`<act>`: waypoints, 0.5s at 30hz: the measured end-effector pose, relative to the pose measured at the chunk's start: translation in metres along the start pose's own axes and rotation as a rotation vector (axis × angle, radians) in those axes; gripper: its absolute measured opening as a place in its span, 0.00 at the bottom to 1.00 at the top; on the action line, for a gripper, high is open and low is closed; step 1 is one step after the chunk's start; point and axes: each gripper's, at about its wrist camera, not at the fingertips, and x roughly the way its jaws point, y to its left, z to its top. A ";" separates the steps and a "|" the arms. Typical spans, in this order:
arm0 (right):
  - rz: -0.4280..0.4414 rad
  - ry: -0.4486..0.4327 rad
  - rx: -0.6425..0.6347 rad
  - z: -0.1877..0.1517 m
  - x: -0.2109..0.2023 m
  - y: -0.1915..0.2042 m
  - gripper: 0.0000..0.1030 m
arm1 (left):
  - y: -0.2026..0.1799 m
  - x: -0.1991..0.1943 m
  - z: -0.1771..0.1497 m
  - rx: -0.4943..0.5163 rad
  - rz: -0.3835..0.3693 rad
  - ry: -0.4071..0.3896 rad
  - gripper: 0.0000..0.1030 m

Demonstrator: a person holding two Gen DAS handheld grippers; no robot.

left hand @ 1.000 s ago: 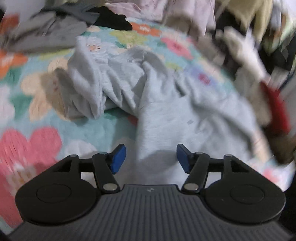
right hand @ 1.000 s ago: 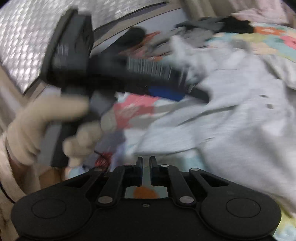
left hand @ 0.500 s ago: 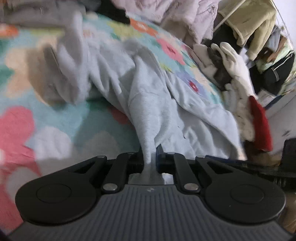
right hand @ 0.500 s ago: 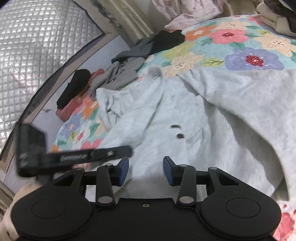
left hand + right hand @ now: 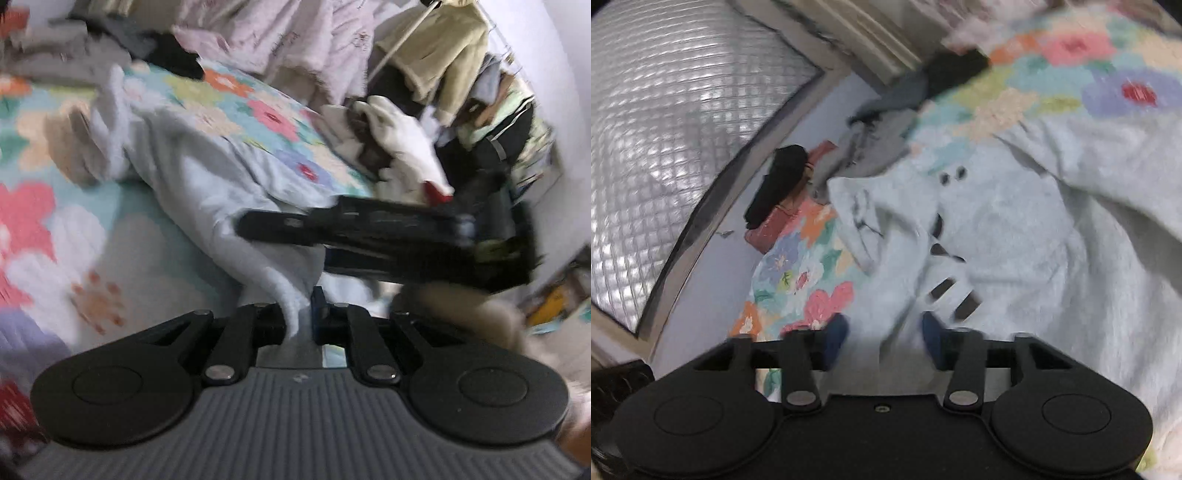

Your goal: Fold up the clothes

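Observation:
A light grey sweatshirt point(image 5: 192, 173) lies crumpled on a floral bedspread point(image 5: 48, 229). My left gripper point(image 5: 299, 314) is shut on a fold of it, and the cloth runs up from the jaws in a taut ridge. In the right wrist view the same sweatshirt point(image 5: 1015, 221) shows dark print marks. My right gripper point(image 5: 884, 336) is low over its near edge with the jaws closing; cloth lies between the blue pads point(image 5: 836, 336), which still stand apart. The right gripper's black frame point(image 5: 388, 236) crosses the left wrist view just beyond my left jaws.
A heap of pale and dark clothes point(image 5: 391, 140) lines the bed's right side, under hanging jackets point(image 5: 443, 55). Grey and black garments point(image 5: 908, 96) lie at the far end. A black item on something red point(image 5: 779, 184) sits by the wall, below a quilted silver panel point(image 5: 665, 129).
My left gripper closed on the sweatshirt and pulled it towards me and to the right. My right gripper opened, swung over the sweatshirt, and its pads have since narrowed. It now shows in the left view.

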 end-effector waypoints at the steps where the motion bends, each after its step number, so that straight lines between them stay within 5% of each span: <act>1: 0.007 0.002 -0.030 -0.003 0.001 0.004 0.18 | -0.004 -0.001 0.000 0.024 0.009 0.011 0.09; 5: 0.048 0.008 -0.106 -0.010 -0.001 0.017 0.14 | 0.001 -0.015 0.007 -0.004 -0.009 0.078 0.16; 8: 0.124 0.022 -0.098 -0.011 -0.008 0.019 0.14 | 0.023 -0.037 0.012 -0.131 -0.057 0.089 0.42; 12: 0.161 0.081 -0.073 -0.023 -0.008 0.020 0.14 | 0.044 -0.066 0.028 -0.165 0.059 0.011 0.52; 14: 0.132 0.117 -0.049 -0.032 -0.003 0.018 0.14 | 0.057 -0.070 0.037 -0.132 0.094 -0.040 0.68; 15: 0.127 0.131 -0.044 -0.036 0.000 0.016 0.14 | 0.063 -0.065 0.041 -0.136 0.133 -0.035 0.68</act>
